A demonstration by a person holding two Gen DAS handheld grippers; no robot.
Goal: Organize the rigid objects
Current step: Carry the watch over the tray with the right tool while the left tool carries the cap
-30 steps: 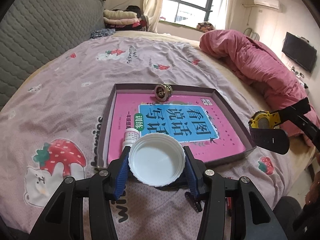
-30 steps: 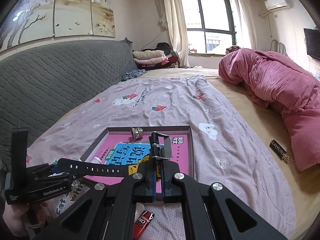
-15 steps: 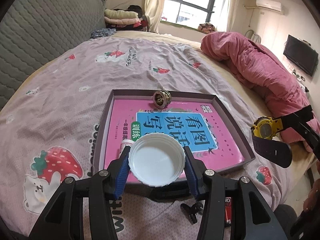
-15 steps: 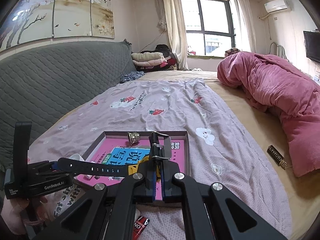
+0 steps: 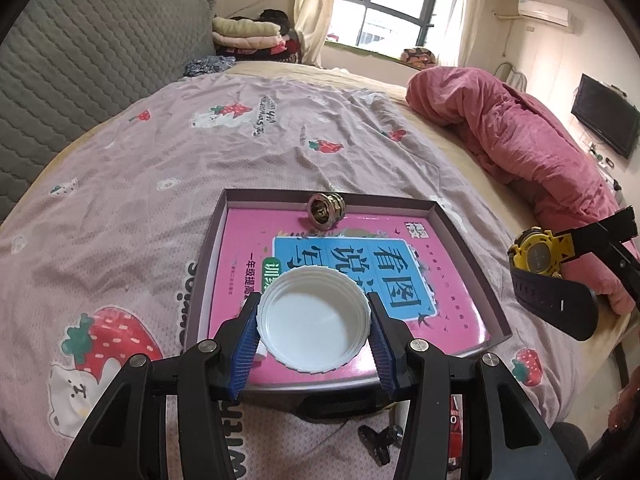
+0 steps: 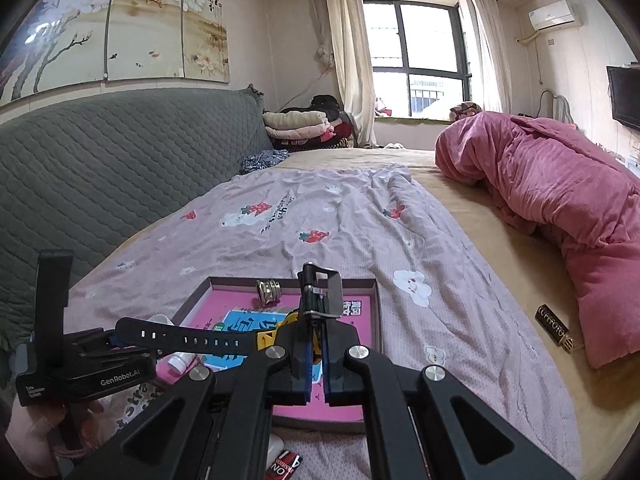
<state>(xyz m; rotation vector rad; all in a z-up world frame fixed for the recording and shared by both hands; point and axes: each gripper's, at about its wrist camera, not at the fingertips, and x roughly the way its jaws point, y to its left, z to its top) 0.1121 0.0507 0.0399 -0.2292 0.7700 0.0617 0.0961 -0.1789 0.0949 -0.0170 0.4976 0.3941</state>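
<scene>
While I've got both grippers up over the bed, here's how it looks. My left gripper [image 5: 313, 322] is about half open, pads pressed on either side of a white lid [image 5: 313, 317], which sits open side up between the blue fingers [image 5: 244, 338]. The lid hangs over the near end of the tray [image 5: 460, 236], above the pink book [image 5: 440, 312] that fills the tray floor.

My right gripper [image 6: 315, 354] is fully closed, pinching the strap of a watch [image 6: 276, 334] right by the yellow case. The buckle end sticks up past the fingertips and the long holed strap runs out to the left, level, toward the left gripper's body. From the left wrist view the watch [image 5: 538, 258] hangs off to the right of the tray, clear of it, yellow face toward the camera.

In the tray there's a metal fitting [image 5: 325, 208] up against the far wall, lying on the book. A small white tube [image 6: 181, 360] pokes out by the tray's near left corner; I can't tell from here if it's inside or on the rim.

On the sheet [image 5: 120, 208] in front of the tray there's a red pack [image 6: 286, 467] and a small dark bit [image 5: 378, 442], too blurry to call. Out to the right, near the pink duvet [image 6: 568, 208], a dark little bar [image 6: 554, 326] lies on the bare mattress.
</scene>
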